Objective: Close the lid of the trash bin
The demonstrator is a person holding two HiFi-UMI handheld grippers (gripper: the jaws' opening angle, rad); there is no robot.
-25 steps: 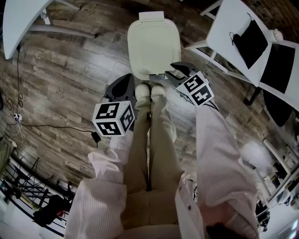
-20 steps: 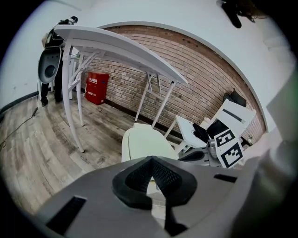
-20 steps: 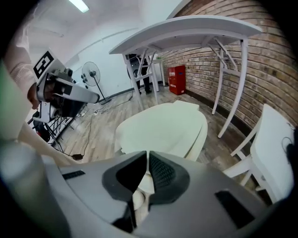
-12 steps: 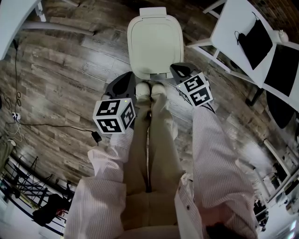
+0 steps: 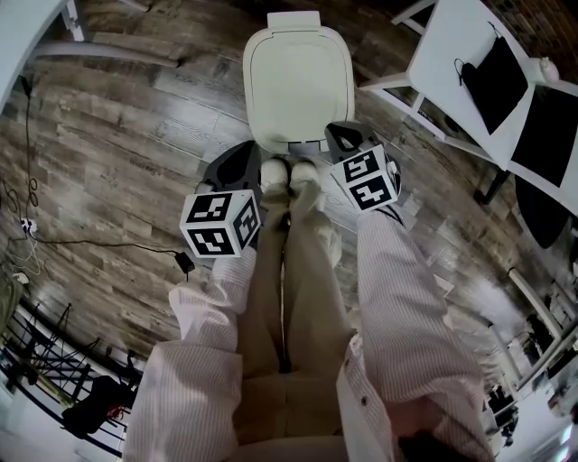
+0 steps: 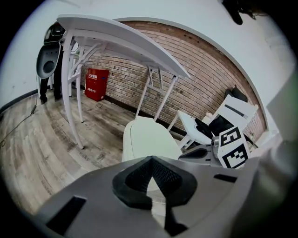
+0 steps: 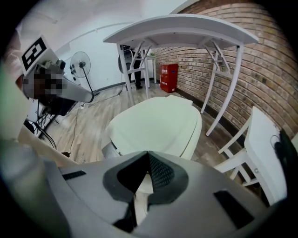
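Note:
The pale cream trash bin (image 5: 298, 77) stands on the wood floor just beyond the person's shoes, its lid lying flat down on it. It also shows in the left gripper view (image 6: 145, 138) and the right gripper view (image 7: 156, 124). My left gripper (image 5: 246, 153) hangs at the bin's near left corner, jaws together and nothing between them (image 6: 150, 159). My right gripper (image 5: 340, 133) hovers at the bin's near right corner, apart from the lid. Its jaws are shut and hold nothing (image 7: 148, 154).
A white folding table (image 5: 452, 63) with black items (image 5: 488, 79) stands close on the right. Another white table (image 5: 23, 27) is at the upper left. A black cable (image 5: 99, 244) runs over the floor at left. The person's shoes (image 5: 289, 171) touch the bin's foot.
The right gripper's jaws have closed, with nothing taken. Both grippers have sunk a little, and the right one has tipped further down. The lid lies the same.

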